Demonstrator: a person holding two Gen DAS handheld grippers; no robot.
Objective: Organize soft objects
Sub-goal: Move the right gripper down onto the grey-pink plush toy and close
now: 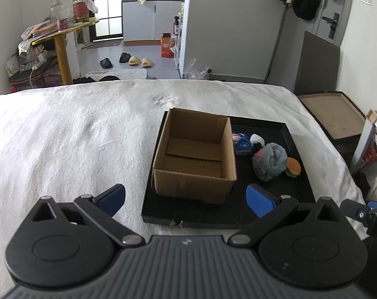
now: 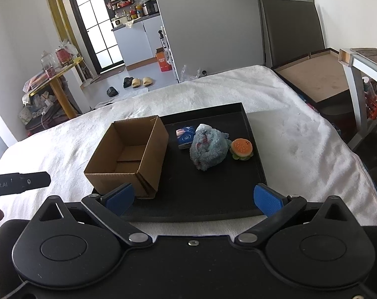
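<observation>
An open, empty cardboard box [image 1: 196, 154] [image 2: 128, 157] stands on the left part of a black tray [image 1: 275, 199] [image 2: 213, 194]. To its right lie a small blue tissue pack [image 1: 242, 144] [image 2: 186, 135], a fluffy grey-blue plush [image 1: 270, 160] [image 2: 208, 147] and a little burger toy [image 1: 293, 167] [image 2: 242, 148]. My left gripper [image 1: 186, 200] hovers open near the tray's front edge, nothing between its blue pads. My right gripper [image 2: 193, 198] is open too, over the tray's near edge. Part of the right gripper shows at the left wrist view's right edge.
The tray rests on a bed with a white fuzzy cover [image 1: 76, 137] [image 2: 300, 137]. A flat brown box [image 1: 333, 114] [image 2: 318, 74] sits off the bed's right side. Beyond the bed are slippers [image 1: 138, 61] on the floor and a cluttered yellow table [image 1: 61, 37].
</observation>
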